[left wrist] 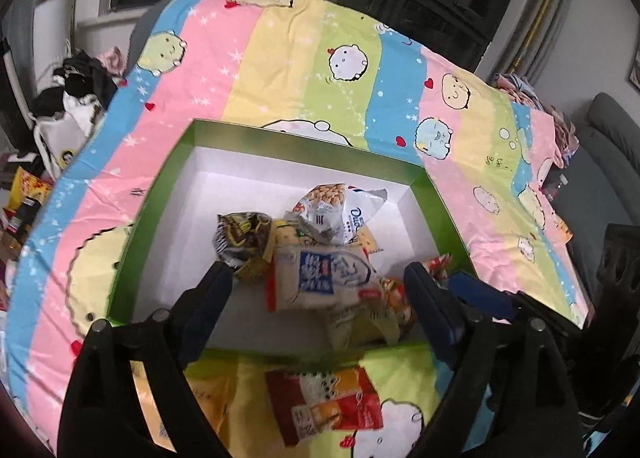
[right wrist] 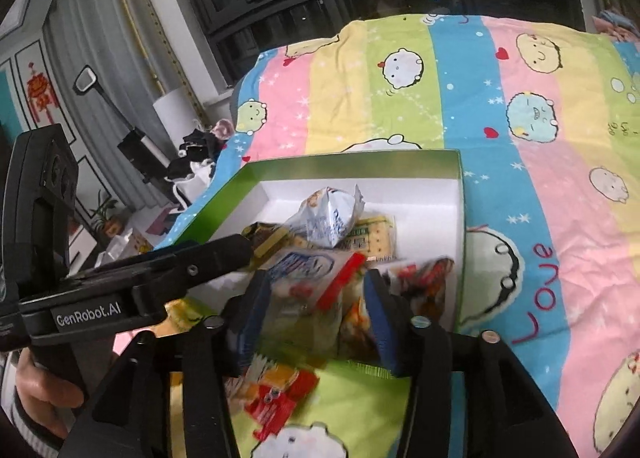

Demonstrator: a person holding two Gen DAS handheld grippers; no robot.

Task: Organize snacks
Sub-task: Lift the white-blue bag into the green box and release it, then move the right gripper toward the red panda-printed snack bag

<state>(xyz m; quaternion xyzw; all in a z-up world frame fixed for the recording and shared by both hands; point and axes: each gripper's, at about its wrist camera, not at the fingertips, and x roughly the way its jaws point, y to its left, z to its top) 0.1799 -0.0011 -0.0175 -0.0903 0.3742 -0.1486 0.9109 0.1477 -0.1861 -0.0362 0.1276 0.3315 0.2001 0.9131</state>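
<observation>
Green box w/ white inside; pastel-striped cartoon bedsheet; red-orange snack pkt.
</observation>
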